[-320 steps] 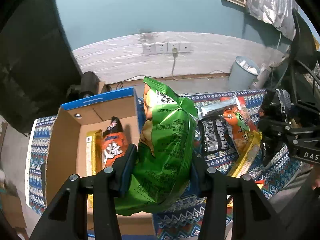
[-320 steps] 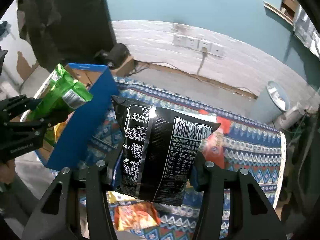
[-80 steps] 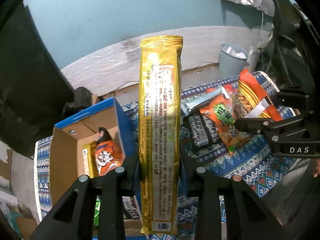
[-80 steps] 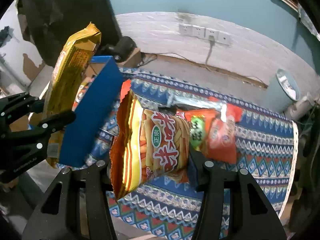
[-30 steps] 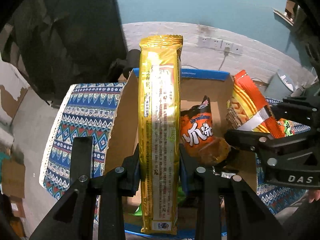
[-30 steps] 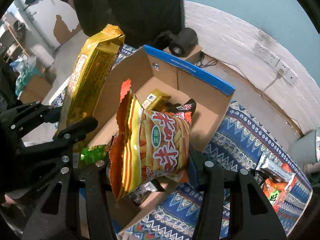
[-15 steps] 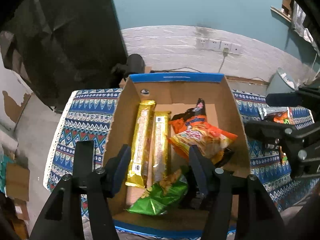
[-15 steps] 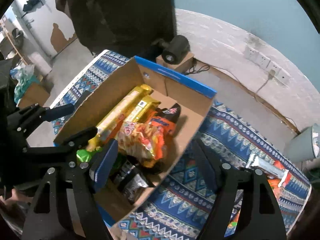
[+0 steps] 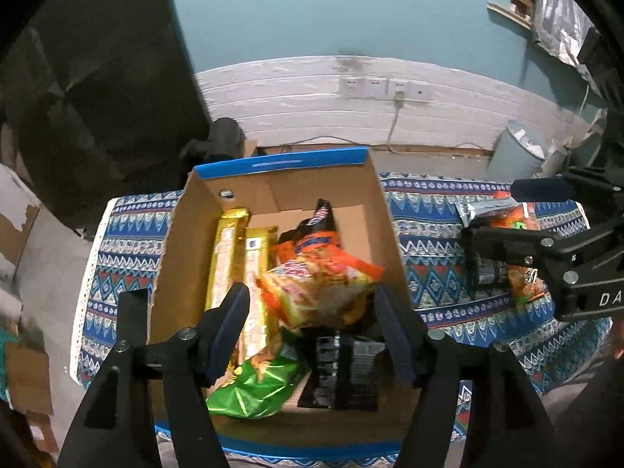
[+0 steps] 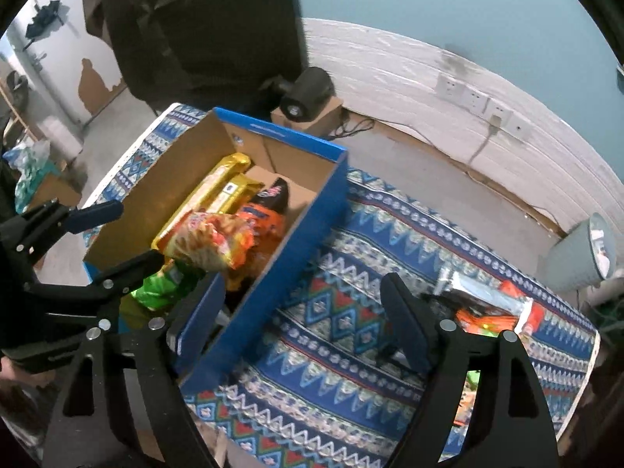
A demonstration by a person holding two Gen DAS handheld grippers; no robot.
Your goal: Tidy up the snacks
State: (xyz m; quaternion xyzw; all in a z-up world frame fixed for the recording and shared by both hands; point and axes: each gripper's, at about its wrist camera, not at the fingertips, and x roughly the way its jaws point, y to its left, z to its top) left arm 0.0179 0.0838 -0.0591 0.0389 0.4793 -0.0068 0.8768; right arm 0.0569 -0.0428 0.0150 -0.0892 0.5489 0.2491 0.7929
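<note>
Below the left gripper, whose empty jaws are opening, a cardboard box holds snack packets. Right gripper, also empty and opening, hangs over the box's blue wall and patterned cloth.

Can't really make out the black packet half hidden behind the left gripper's fingers, or the blurry snack pile cut off past the right gripper's finger.
</note>
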